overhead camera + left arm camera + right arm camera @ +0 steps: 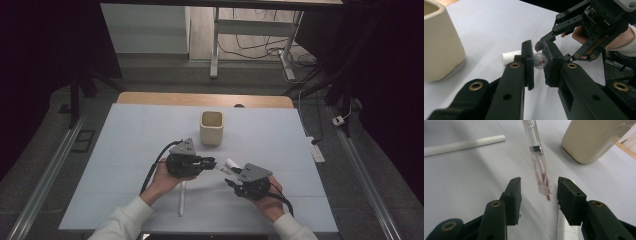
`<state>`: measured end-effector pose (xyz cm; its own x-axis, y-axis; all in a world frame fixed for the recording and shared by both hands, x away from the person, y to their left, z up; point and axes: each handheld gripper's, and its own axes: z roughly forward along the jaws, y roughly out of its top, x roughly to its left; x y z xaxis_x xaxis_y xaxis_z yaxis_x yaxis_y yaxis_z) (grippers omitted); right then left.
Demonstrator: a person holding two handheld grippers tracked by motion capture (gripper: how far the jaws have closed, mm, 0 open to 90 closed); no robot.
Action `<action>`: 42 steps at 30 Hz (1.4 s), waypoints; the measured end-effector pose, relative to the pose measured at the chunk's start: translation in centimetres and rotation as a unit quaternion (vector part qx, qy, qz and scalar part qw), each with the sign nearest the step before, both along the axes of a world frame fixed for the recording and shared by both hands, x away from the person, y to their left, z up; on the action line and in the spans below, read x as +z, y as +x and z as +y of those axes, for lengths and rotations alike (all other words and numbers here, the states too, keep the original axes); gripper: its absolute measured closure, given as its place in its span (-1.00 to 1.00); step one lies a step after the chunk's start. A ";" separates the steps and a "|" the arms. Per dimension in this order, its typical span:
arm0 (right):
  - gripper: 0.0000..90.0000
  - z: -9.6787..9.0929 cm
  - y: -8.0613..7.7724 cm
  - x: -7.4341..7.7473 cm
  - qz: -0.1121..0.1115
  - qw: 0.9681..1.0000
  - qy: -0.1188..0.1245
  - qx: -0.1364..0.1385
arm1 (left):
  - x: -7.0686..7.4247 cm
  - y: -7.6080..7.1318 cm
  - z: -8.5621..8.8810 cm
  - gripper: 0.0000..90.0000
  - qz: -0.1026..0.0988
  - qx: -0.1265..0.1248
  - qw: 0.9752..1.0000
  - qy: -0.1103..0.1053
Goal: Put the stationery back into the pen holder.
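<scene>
A clear pen [535, 157] with a red refill hangs above the table, and my left gripper [210, 162] is shut on it. In the left gripper view the pen [540, 60] shows end-on, pinched between the jaws of the left gripper [539, 58]. My right gripper [227, 173] faces the left one, open. Seen from the right gripper view, the pen's free end reaches into the gap of the right gripper [539, 183] and touches neither jaw.
A cream square cup [211, 127] stands upright behind the grippers. A short white cylinder [231, 163] lies on the white table [125, 150] under the right gripper. A long thin white rod [181, 199] lies near the front edge, below the left hand.
</scene>
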<state>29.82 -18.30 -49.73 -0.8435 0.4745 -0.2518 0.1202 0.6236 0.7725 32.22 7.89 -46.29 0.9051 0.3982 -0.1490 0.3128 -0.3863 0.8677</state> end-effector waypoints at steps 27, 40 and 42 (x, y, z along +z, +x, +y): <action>0.19 -0.1 0.0 0.0 -0.001 1.000 -0.001 -0.003 | 0.4 0.3 0.9 0.75 -0.013 0.027 1.000 -0.005; 0.18 -0.1 0.0 -0.1 0.001 1.000 -0.002 -0.004 | 0.4 0.4 1.1 0.75 -0.015 0.033 0.999 -0.005; 0.18 -0.1 0.0 -0.1 0.001 1.000 -0.002 -0.004 | 0.4 0.4 1.1 0.75 -0.016 0.034 0.999 -0.005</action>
<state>29.83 -18.40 -49.83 -0.8404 0.4802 -0.2514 0.1272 0.6256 0.7697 32.61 8.99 -45.92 0.8809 0.4569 -0.1237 0.3091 -0.3574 0.8813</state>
